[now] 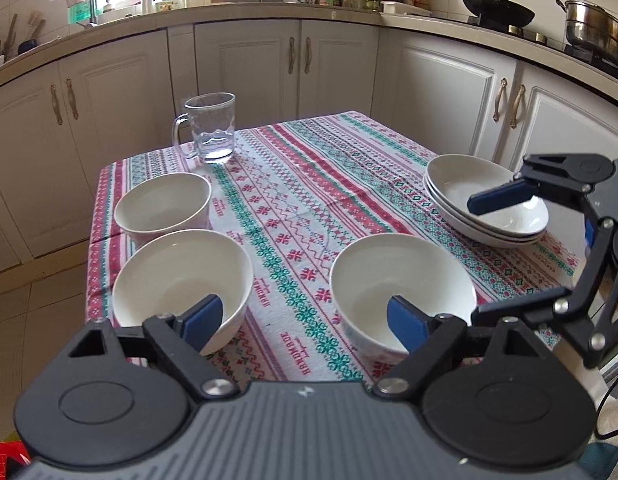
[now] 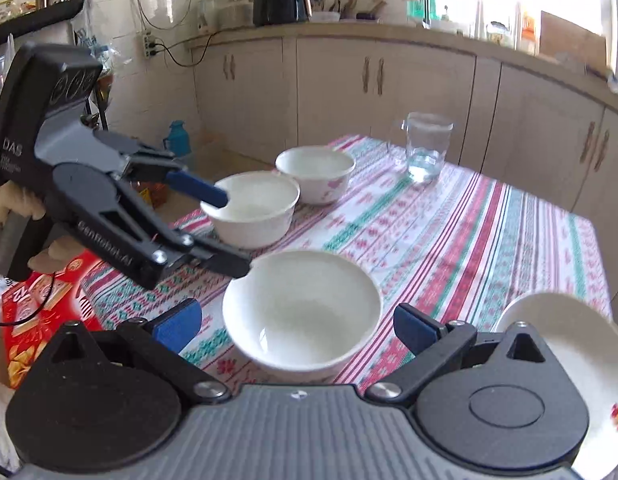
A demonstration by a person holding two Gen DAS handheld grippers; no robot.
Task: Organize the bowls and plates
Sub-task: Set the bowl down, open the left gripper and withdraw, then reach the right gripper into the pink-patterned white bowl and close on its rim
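- Nearest the left wrist camera, the left gripper (image 1: 305, 322) hangs with jaws released and nothing between them, one pad over each of two near bowls.
- Left near bowl (image 1: 181, 276) and right near bowl (image 1: 401, 280) sit apart on the patterned tablecloth (image 1: 309, 200).
- Third bowl (image 1: 163, 204) stands just behind the left one, with a glass mug (image 1: 211, 128) at the far edge.
- Right gripper (image 1: 521, 248) is spread wide and empty above the stack of plates (image 1: 485, 204) at the right.
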